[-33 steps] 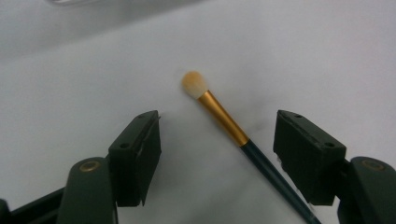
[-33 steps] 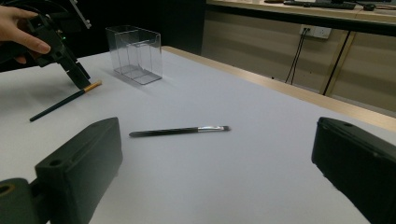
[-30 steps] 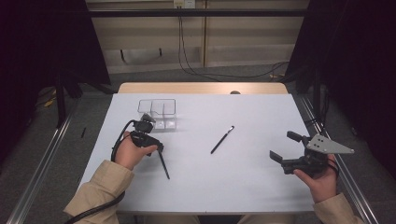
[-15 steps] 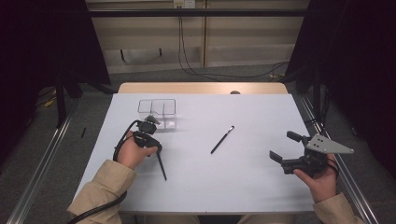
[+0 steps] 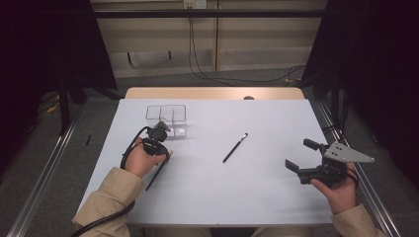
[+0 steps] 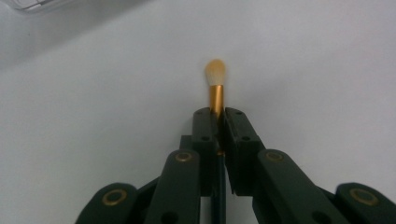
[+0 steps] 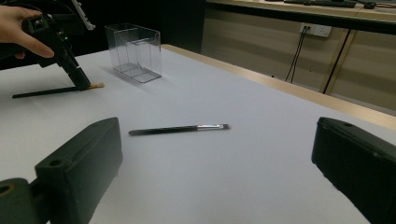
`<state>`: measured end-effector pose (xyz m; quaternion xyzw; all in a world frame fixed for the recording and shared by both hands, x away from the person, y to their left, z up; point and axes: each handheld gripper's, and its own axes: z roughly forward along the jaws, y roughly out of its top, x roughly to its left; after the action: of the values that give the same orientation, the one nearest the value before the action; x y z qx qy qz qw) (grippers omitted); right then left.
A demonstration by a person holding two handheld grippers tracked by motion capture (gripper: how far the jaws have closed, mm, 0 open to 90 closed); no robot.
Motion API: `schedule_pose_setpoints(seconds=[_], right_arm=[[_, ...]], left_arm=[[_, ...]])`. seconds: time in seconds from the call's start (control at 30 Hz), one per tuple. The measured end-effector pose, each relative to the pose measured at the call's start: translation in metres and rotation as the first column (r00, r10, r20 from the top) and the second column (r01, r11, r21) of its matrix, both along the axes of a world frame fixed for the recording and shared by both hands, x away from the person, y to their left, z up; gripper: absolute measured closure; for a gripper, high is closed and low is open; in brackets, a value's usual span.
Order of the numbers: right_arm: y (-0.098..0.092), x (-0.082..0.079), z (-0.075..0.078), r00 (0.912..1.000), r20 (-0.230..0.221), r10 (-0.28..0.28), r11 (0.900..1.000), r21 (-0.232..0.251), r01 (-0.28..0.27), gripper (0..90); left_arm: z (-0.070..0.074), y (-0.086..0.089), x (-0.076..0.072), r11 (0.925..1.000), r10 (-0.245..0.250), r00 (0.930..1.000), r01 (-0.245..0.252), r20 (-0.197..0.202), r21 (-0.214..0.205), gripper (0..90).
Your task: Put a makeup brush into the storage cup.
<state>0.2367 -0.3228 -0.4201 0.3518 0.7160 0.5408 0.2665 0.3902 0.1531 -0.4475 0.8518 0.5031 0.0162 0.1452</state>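
1. The table (image 5: pixel 207 192) was white and carried everything at this moment.
2. The clear box (image 5: pixel 167 118) with two compartments stood empty near the left gripper (image 6: pixel 217 116), likely waiting for brushes.
3. The right gripper (image 5: pixel 300 157) rested wide open and held nothing.
4. The left gripper's jaws had just been closing and pinched the gold-collared brush (image 6: pixel 215 86), low on the table, just beside the box.
5. The second brush (image 5: pixel 235 147) lay untouched mid-table.

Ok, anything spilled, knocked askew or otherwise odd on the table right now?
Nothing stands out: the clear plastic organizer stands upright, the gold-ferruled makeup brush sits squarely in the left gripper, and the thin black brush lies flat mid-table.
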Motion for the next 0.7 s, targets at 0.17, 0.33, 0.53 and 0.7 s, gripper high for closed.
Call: schedule_pose_setpoints(seconds=[0.17,0.33,0.53,0.7], right_arm=[[0.0006,0.0004,-0.0005,1.0000,0.000,0.001,1.0000,-0.003,-0.001,1.4],[0.0009,0.0001,-0.0003,1.0000,0.001,0.002,1.0000,-0.003,-0.002,1.4],[0.0003,0.0001,-0.0004,1.0000,0.000,0.000,1.0000,-0.004,0.000,1.3],[-0.0001,0.0003,-0.0007,1.0000,-0.002,0.002,1.0000,0.000,-0.002,1.4]], left_arm=[[-0.0001,-0.0005,0.0014,1.0000,-0.003,0.9999,0.003,-0.011,0.001,83.0],[-0.0003,-0.0038,0.0016,0.9993,-0.028,0.9996,0.028,-0.010,0.023,80.8],[-0.0004,-0.0056,0.0027,0.9991,-0.020,0.9996,0.021,-0.021,0.036,81.2],[-0.0003,-0.0054,0.0030,0.9980,-0.044,0.9989,0.045,-0.013,0.046,84.3]])
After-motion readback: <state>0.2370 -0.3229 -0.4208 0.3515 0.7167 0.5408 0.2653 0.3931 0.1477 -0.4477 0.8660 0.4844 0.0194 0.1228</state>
